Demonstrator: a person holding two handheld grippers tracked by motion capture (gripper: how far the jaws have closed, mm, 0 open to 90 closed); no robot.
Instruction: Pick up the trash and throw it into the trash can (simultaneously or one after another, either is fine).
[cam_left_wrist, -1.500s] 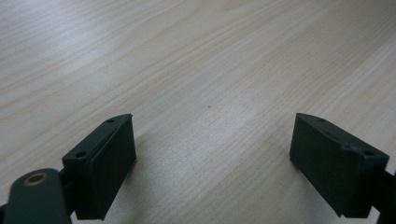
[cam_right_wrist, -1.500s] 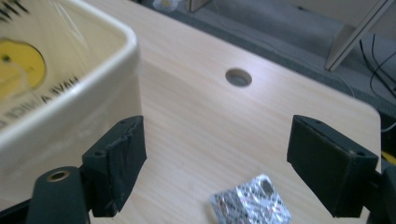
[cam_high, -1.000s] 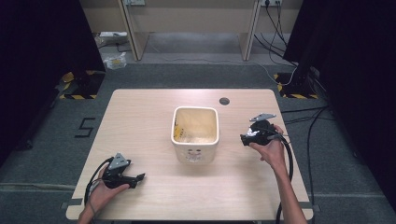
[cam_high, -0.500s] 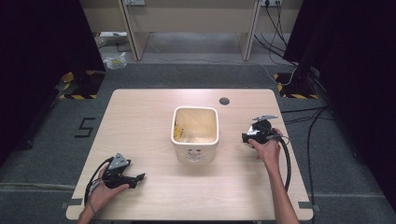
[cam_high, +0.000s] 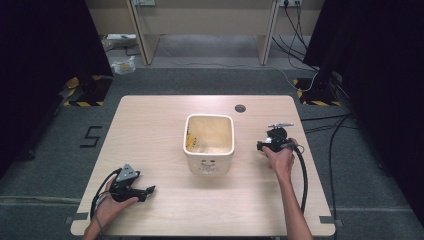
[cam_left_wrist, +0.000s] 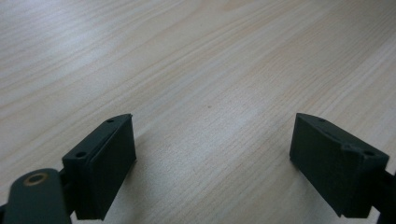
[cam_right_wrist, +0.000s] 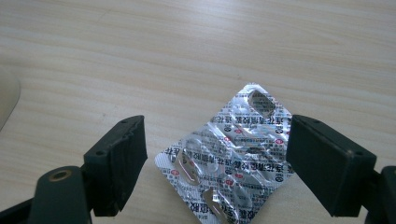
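Pale woodgrain table (cam_high: 150, 130), crinkled foil blister pack (cam_right_wrist: 229, 151), square cream bin (cam_high: 209, 145)

A crinkled silver foil blister pack (cam_right_wrist: 231, 151) with red and black print lies flat and cornerwise on the pale wooden table (cam_right_wrist: 187, 51), several pockets already punched open.

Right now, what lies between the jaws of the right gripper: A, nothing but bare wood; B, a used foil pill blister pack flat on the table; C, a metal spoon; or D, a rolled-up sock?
B: in the right gripper view a crinkled silver blister pack with printed text and torn-open pockets lies flat on the wooden table, and the open jaws of the right gripper stand on either side of it.
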